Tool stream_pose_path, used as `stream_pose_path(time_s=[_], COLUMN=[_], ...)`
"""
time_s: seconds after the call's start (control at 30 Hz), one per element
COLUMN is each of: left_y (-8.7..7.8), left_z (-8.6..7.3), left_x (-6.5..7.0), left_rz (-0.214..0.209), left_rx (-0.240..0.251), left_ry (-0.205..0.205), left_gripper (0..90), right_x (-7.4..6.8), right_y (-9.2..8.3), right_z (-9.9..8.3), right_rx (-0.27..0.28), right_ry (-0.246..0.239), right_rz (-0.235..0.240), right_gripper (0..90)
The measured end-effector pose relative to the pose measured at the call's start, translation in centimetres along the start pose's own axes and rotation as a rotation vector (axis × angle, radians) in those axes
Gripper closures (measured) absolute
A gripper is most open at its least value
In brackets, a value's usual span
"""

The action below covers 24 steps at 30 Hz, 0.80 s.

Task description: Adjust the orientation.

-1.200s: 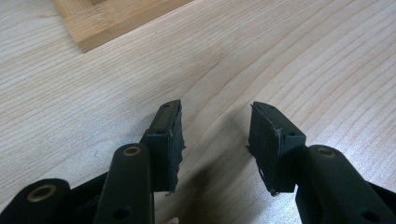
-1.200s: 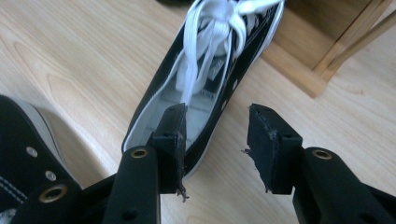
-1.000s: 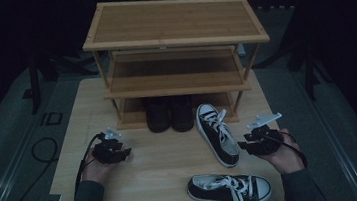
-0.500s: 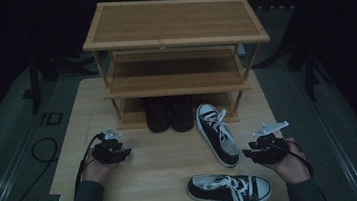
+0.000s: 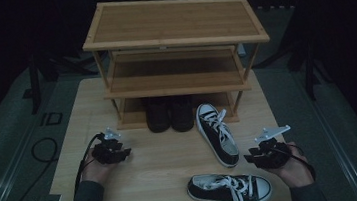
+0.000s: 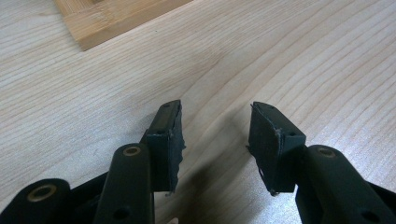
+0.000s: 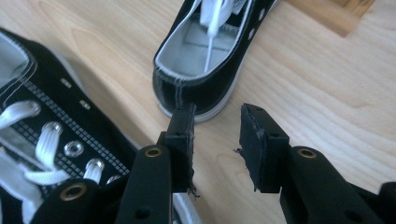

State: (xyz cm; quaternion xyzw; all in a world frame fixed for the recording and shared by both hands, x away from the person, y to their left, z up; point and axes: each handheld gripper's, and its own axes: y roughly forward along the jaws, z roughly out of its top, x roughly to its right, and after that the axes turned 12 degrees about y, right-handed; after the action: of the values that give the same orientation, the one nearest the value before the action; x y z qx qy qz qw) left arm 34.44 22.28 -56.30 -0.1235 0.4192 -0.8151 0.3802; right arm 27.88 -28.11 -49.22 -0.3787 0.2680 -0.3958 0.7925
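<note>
Two black sneakers with white laces lie on the wooden table (image 5: 163, 167). One sneaker (image 5: 218, 134) points its toe at the shoe rack (image 5: 176, 45); the other sneaker (image 5: 228, 188) lies crosswise at the front edge. My right gripper (image 5: 260, 154) sits right of both, open. Its jaws have just been closing, with nothing between them. In the right gripper view the gripper (image 7: 217, 126) faces the heel of the first sneaker (image 7: 205, 70), with the crosswise sneaker (image 7: 46, 135) at the left. My left gripper (image 5: 114, 152) rests open over bare wood (image 6: 215, 126).
A dark pair of boots (image 5: 170, 114) stands under the rack's lowest shelf. A corner of the rack's base (image 6: 116, 18) lies beyond the left jaws. A cable (image 5: 46, 149) loops on the floor left of the table.
My right hand has drawn back toward the table's front edge, and its jaws stand a little narrower. The left hand and both sneakers have stayed put.
</note>
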Motion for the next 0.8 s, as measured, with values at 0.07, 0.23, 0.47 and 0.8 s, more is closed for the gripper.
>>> stream_pose_path(time_s=[0.07, 0.23, 0.47, 0.8], left_y=[0.0, 0.0, 0.0, 0.0], left_z=[0.0, -0.1, -0.1, -0.1], left_x=[0.0, 0.0, 0.0, 0.1], left_rz=[0.001, 0.001, -0.002, 0.002], left_rx=[0.0, 0.002, 0.005, 0.002], left_ry=[-0.001, -0.002, -0.003, 0.004], left_gripper=[55.1, 55.1, 55.1, 55.1], right_x=[-0.1, -0.5, -1.2, -1.5], right_y=[0.0, -0.1, 0.4, 0.6], right_z=[-0.2, -0.6, -1.0, -1.9], right_rx=[-0.002, -0.004, -0.026, -0.079], right_ry=[-0.005, -0.01, -0.024, -0.025], right_rz=[0.007, 0.016, 0.049, 0.088], right_gripper=[65.0, 65.0, 65.0, 65.4])
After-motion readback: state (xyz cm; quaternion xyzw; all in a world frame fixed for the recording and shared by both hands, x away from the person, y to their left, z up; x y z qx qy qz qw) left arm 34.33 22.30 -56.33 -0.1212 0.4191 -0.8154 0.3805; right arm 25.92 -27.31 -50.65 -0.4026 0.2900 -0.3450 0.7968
